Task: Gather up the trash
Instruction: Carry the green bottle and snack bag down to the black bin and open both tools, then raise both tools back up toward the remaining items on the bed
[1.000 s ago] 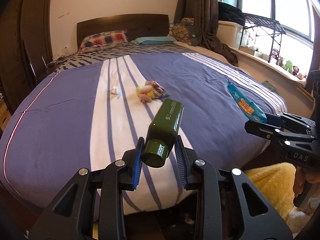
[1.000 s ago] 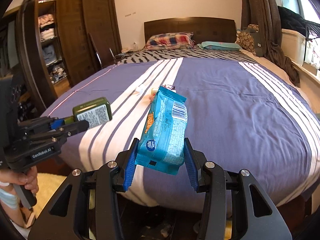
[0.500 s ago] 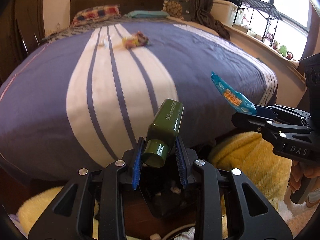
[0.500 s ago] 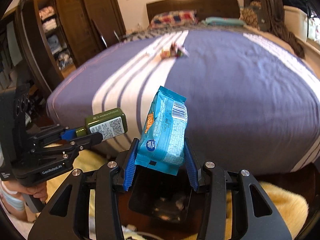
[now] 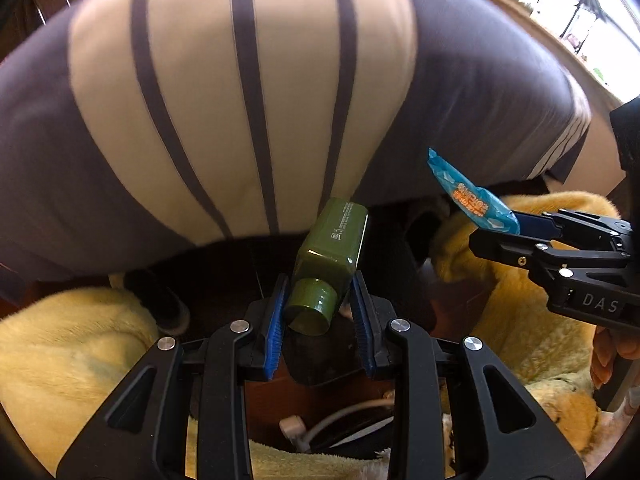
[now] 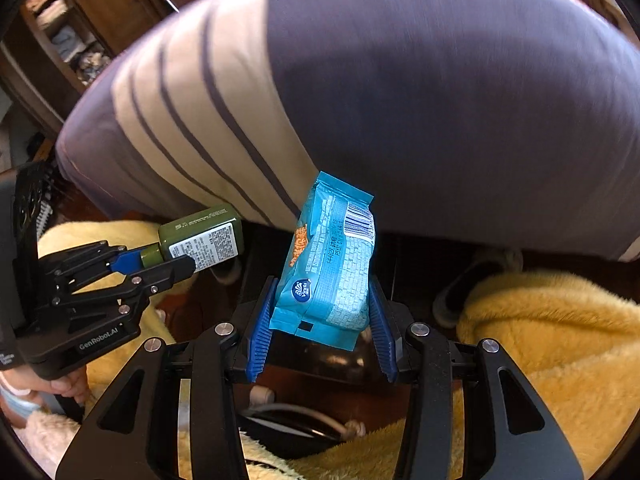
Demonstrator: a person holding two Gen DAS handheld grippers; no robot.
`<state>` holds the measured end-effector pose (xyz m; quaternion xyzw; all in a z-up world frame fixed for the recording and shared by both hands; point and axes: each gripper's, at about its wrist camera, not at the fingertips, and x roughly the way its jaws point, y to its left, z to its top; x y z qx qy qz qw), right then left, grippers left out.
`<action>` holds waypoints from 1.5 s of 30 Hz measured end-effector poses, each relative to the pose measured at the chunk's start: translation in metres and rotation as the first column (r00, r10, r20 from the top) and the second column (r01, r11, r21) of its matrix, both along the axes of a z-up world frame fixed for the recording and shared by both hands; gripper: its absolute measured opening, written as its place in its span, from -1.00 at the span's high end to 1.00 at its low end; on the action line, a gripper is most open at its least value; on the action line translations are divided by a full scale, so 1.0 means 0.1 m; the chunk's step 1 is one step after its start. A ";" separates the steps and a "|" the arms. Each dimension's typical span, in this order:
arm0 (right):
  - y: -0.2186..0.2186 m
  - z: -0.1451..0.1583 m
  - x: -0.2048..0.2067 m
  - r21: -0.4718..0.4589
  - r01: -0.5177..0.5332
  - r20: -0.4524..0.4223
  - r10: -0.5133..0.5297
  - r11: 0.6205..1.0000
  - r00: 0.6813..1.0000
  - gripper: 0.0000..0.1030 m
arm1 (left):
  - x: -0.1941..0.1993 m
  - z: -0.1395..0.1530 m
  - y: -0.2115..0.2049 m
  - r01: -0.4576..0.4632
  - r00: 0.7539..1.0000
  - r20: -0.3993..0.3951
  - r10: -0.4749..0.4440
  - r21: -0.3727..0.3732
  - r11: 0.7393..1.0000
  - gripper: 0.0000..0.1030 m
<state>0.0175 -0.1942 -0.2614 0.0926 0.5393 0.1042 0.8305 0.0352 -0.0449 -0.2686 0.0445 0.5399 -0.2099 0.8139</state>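
Left wrist view: your left gripper (image 5: 320,316) is clamped on the cap end of a green bottle (image 5: 334,248), which tilts up and away from the blue pads.
Right wrist view: your right gripper (image 6: 322,320) is closed on a blue snack packet (image 6: 330,264), gripped at its lower end, barcode facing the camera.
Bottle, position: held in the air below the edge of the bed (image 5: 240,100), above a dark bin (image 5: 320,364); it also shows in the right wrist view (image 6: 202,238), left of the packet.
Packet, position: held over a dark opening just in front of the bed (image 6: 440,100); from your left side it appears at right (image 5: 470,196).
Surroundings: yellow fluffy fabric (image 6: 552,340) on either side of the bin; a white cable (image 5: 332,424) lies below it.
Hands: fingers (image 5: 608,352) wrap the right gripper's handle.
Bed cover: purple with cream stripes, blurred.
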 end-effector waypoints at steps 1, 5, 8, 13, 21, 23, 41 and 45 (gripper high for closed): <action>-0.01 -0.09 0.02 0.010 0.005 -0.028 -0.005 1.000 1.000 0.13 | 0.02 -0.05 -0.02 0.000 1.000 -0.014 0.000 0.003 1.000 0.44; -0.03 -0.28 0.12 0.011 0.016 -0.088 -0.015 1.000 0.996 0.13 | 0.11 -0.28 -0.08 0.010 0.997 -0.078 -0.008 0.021 1.000 0.44; 0.00 -0.44 0.20 0.010 0.017 -0.130 -0.015 1.000 0.991 0.13 | 0.15 -0.45 -0.13 0.020 0.992 -0.125 -0.016 0.030 0.999 0.44; 0.10 -0.61 0.34 -0.008 0.008 -0.180 -0.009 1.000 0.984 0.13 | 0.17 -0.70 -0.16 0.051 0.981 -0.190 -0.043 0.036 0.998 0.44; 0.15 -0.65 0.41 -0.030 0.001 -0.190 -0.007 1.000 0.982 0.10 | 0.17 -0.77 -0.21 0.069 0.968 -0.244 -0.062 0.018 0.997 0.43; 0.14 -0.64 0.42 -0.023 -0.004 -0.189 0.000 1.000 0.982 0.00 | 0.19 -0.76 -0.20 0.063 0.968 -0.246 -0.057 0.017 0.998 0.35; -0.19 0.38 0.30 -0.044 0.113 0.093 -0.108 0.993 0.990 -0.81 | 0.26 0.38 0.05 -0.031 0.997 0.066 0.028 0.057 0.998 -0.65; -0.21 0.75 0.28 -0.061 0.118 0.192 -0.104 0.991 0.976 -0.89 | 0.29 0.81 0.14 -0.055 0.984 0.174 0.048 0.038 0.998 -0.80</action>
